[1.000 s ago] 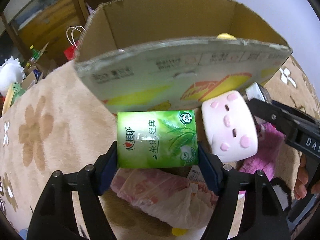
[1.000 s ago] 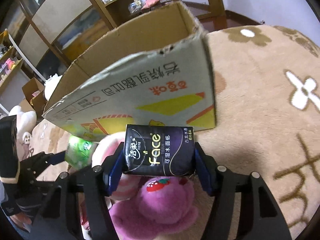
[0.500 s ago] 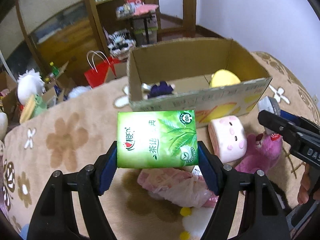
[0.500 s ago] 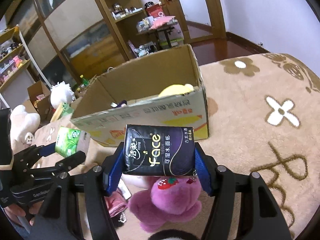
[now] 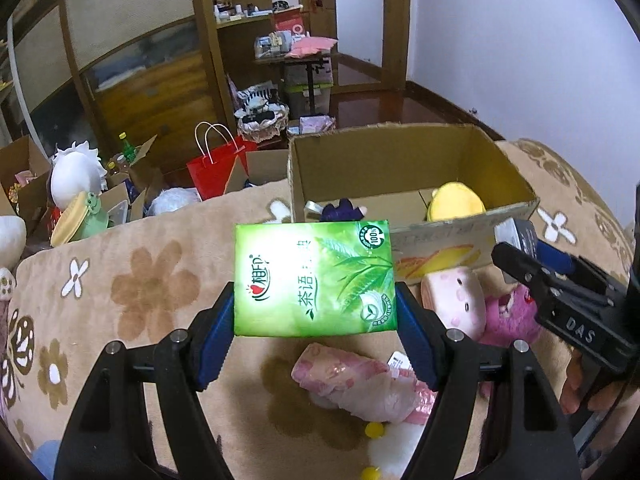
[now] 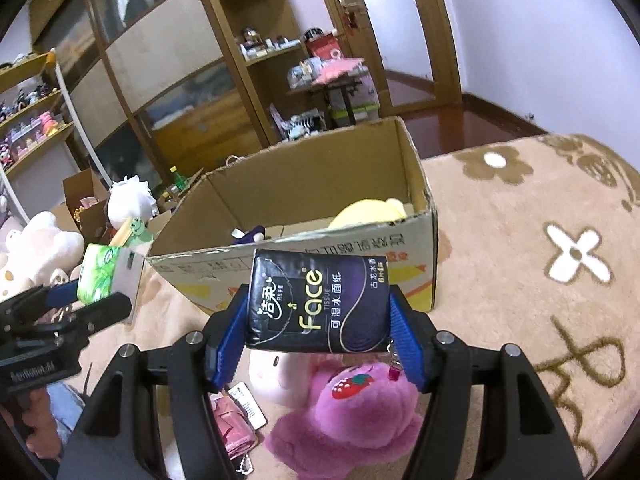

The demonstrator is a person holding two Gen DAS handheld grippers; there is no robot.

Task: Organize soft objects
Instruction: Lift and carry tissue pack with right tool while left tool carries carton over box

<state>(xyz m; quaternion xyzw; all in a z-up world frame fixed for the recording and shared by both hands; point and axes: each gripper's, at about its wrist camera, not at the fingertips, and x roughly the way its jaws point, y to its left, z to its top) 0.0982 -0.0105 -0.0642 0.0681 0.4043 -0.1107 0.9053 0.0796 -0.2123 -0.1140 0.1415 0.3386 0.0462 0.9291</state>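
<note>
Left wrist view: left claw [image 5: 315,312] clamped on green pack [image 5: 314,280], blue pads on both short sides, pack held upright in the air, label facing camera. Under it on the rug [image 5: 132,280]: pink bag [image 5: 360,380] lying flat, white tag at its right end. Right of the pack: pink-white plush [image 5: 454,300], then purple plush [image 5: 510,316], touching each other, both just in front of the box [image 5: 400,160]. Box is open-topped, sits on the rug past the pack; yellow plush [image 5: 456,202] in its right corner, dark blue toy [image 5: 344,211] near its left front wall. Right claw enters at the right edge, side-on.

Right wrist view: right claw [image 6: 318,316] clamped on black pack [image 6: 318,304], pads on both sides, pack off the surface, slightly tilted, "Face" label readable. Directly below it: purple plush [image 6: 352,412] with strawberry patch, pink-white plush [image 6: 276,376] touching it on the left. Pink bag [image 6: 236,428] and white tag lower left. Box [image 6: 320,172] just beyond the pack, yellow plush [image 6: 368,214] inside by the right wall. Left claw with green pack [image 6: 102,272] visible far left, level with the box's front left corner.

Background: shelves, red bag [image 5: 218,172], more plush toys and cartons on the floor left.
</note>
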